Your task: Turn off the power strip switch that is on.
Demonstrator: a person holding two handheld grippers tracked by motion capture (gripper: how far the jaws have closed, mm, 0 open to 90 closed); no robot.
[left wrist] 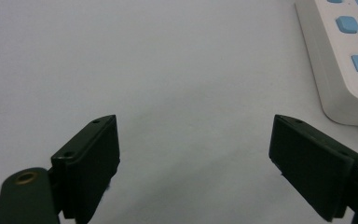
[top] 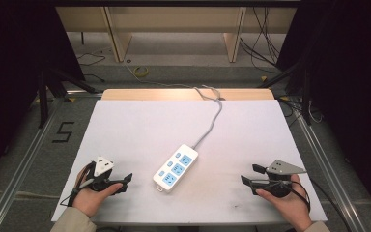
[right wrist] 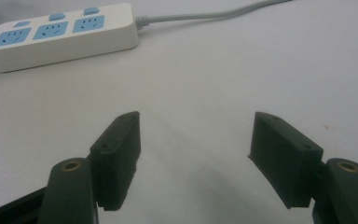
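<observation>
White plastic power strip with blue sockets lies diagonally, near-left to far-right, between both spread, empty grippers, left gripper nearer than right gripper.

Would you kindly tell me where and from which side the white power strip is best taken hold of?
Probably across the narrow width of the power strip, at its cable-free near end, coming from above. It lies flat and diagonal, long sides bare; the cable leaves the far end. The open left claw is nearest.

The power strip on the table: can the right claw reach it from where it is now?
Probably yes. The right claw stands open, and nothing but bare white table lies between it and the power strip.
</observation>
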